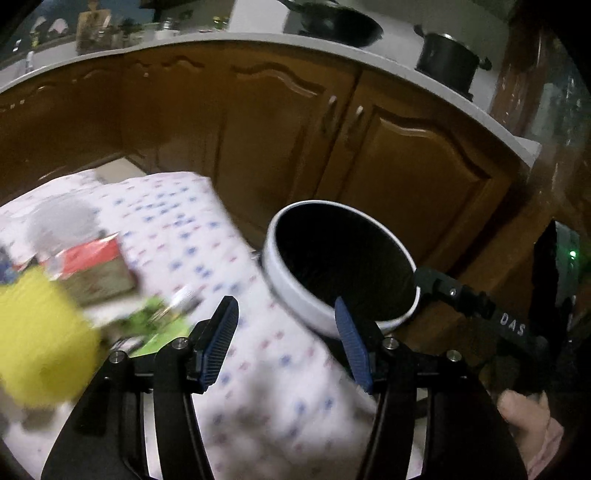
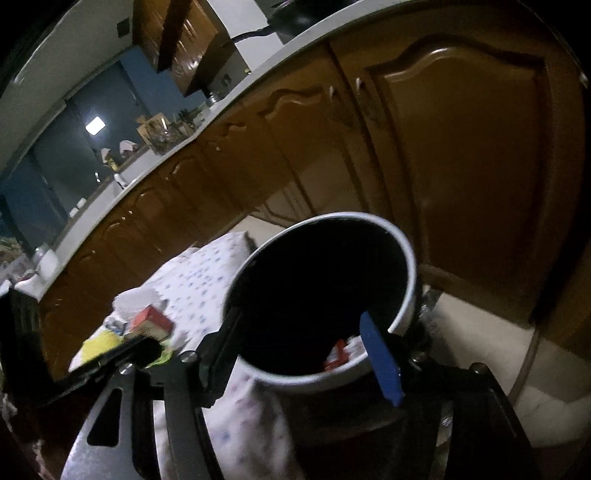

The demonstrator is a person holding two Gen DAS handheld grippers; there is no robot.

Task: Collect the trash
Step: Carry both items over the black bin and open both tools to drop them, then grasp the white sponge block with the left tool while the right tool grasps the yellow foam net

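Note:
A white trash bin (image 1: pixel 295 291) with a dark inside stands tilted at the table's right edge. My right gripper (image 2: pixel 299 354) is shut on its rim (image 2: pixel 325 384); the bin fills the right wrist view, with a red and white scrap (image 2: pixel 338 356) inside. My left gripper (image 1: pixel 284 339) is open and empty over the patterned tablecloth (image 1: pixel 266 354), just left of the bin. A red and green packet (image 1: pixel 99 269), a green wrapper (image 1: pixel 159 325) and a blurred yellow object (image 1: pixel 40 336) lie to the left on the table.
Brown cabinet doors (image 1: pixel 406 166) under a white counter (image 1: pixel 258 40) stand close behind the table. A black pot (image 1: pixel 447 62) and a pan (image 1: pixel 332 22) sit on the counter. Pale floor (image 2: pixel 480 354) shows to the right of the bin.

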